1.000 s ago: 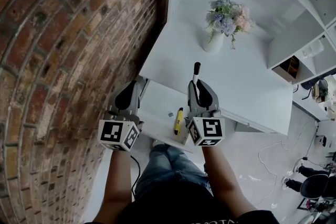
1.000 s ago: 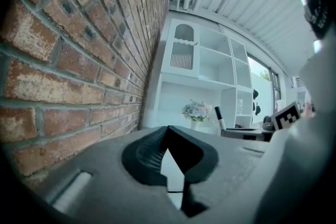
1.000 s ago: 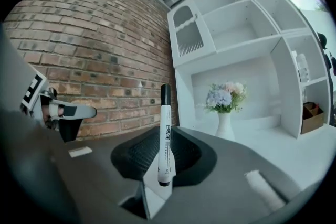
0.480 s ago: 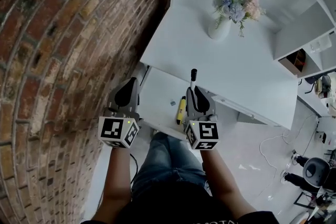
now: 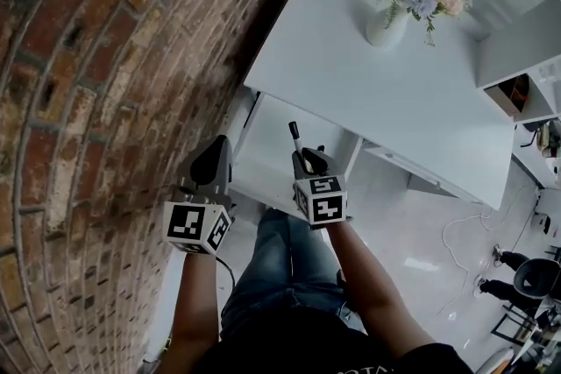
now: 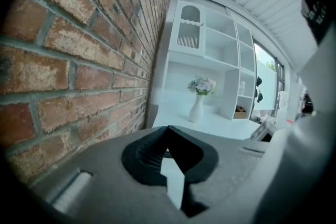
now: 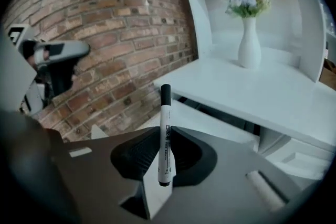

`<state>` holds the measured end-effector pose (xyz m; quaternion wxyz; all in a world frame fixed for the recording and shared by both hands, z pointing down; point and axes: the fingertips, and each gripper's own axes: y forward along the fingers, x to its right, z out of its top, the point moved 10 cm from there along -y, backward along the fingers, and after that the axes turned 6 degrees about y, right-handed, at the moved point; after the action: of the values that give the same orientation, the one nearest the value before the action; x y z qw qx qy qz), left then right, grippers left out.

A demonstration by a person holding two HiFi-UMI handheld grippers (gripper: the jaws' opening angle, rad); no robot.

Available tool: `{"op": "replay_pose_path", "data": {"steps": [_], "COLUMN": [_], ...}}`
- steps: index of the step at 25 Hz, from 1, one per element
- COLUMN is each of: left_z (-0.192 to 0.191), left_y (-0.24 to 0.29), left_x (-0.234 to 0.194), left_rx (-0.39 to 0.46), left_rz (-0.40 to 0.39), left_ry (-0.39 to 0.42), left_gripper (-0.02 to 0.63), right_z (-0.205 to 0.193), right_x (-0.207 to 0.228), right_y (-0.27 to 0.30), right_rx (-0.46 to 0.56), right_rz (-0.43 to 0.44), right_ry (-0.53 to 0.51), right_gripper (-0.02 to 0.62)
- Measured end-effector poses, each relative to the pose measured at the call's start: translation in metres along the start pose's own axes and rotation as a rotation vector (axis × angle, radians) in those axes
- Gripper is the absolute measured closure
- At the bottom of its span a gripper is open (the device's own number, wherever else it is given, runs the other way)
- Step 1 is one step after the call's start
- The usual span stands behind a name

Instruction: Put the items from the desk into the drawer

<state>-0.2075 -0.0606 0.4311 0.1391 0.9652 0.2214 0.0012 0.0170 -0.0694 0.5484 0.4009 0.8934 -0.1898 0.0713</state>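
Over the open drawer (image 5: 263,149), the right gripper (image 5: 304,155) pinches a marker (image 7: 165,128); the left gripper (image 6: 168,131) sits closed, empty. Next, probably lower and release.

Drawer (image 5: 263,149): interior was partly hidden behind the right tool (image 5: 304,158). Marker (image 7: 165,134): print was too small to read. Shelf (image 5: 526,39): cut off at the edge.
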Motion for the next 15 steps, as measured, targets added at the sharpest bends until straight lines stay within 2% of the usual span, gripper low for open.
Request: {"op": "replay_pose_path", "data": {"steps": [2,6,9,15], "left_z": [-0.005,-0.011,-0.015,-0.017], "left_y": [-0.005,-0.013,-0.016,-0.017], "left_x": [-0.004,-0.011,-0.015,-0.015], "left_rx": [-0.018,-0.044,-0.056,-0.062], "left_rz": [0.000,0.003,0.005,-0.001], "left_ry": [0.006,0.015,0.020,0.046], "left_gripper": [0.604,0.604,0.604,0.604], "right_z": [-0.007,-0.017,-0.027,-0.056], "right_x": [0.002,0.003,0.008,0.023], "right_y": [0.026,0.072,0.103,0.146], "right_rx": [-0.120,-0.265,-0.346,-0.486], "right_rz": [-0.009,0.006,0.015,-0.041], "right_ry": [0.013,0.094,0.189,0.353], "right_gripper": [0.514,0.514,0.514,0.514]}}
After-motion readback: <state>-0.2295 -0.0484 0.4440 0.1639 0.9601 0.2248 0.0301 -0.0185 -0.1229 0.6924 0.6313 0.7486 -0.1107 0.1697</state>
